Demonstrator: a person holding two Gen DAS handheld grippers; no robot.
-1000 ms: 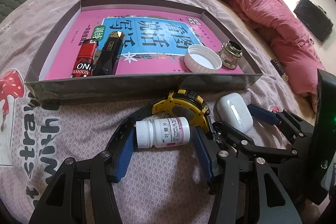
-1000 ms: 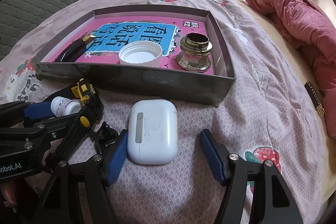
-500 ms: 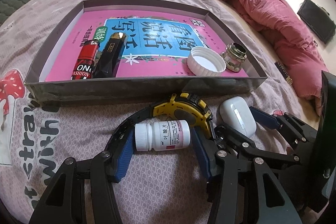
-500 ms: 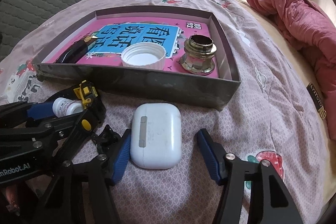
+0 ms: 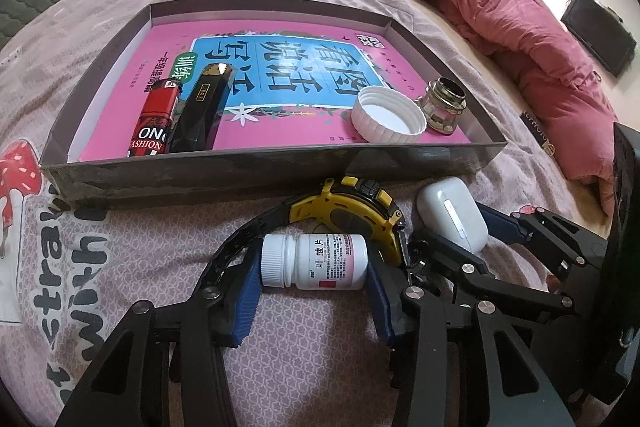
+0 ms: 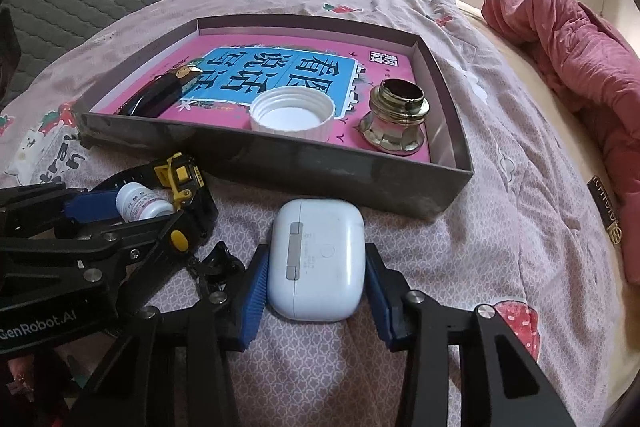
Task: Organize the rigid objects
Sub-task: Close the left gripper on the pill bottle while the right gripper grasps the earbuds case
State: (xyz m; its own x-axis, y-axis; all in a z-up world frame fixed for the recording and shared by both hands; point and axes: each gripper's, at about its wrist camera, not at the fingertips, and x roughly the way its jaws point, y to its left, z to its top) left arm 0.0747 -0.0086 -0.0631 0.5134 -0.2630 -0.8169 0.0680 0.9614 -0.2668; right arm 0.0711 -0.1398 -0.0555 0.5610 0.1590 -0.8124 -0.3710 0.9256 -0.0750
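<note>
Both jaws have just been closing — left gripper [image 5: 314, 273] clamps the pill bottle [image 5: 314, 261], right gripper [image 6: 316, 281] the earbud case [image 6: 316, 259]; lift straight, then carry toward the tray [image 6: 332, 169] at twelve o'clock.

The pill bottle [image 5: 314, 261] lies left of the earbud case [image 5: 452, 213] (a watch [image 5: 348, 205] between), both before the tray [image 5: 256, 173].

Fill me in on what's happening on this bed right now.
A person is tidying small items into a shallow grey box using two handheld grippers. The left gripper has just closed on a white pill bottle lying in front of the box, beside a yellow-and-black watch. The right gripper has just closed on a white earbud case. A lighter, a white cap and a metal fitting already sit inside.
</note>
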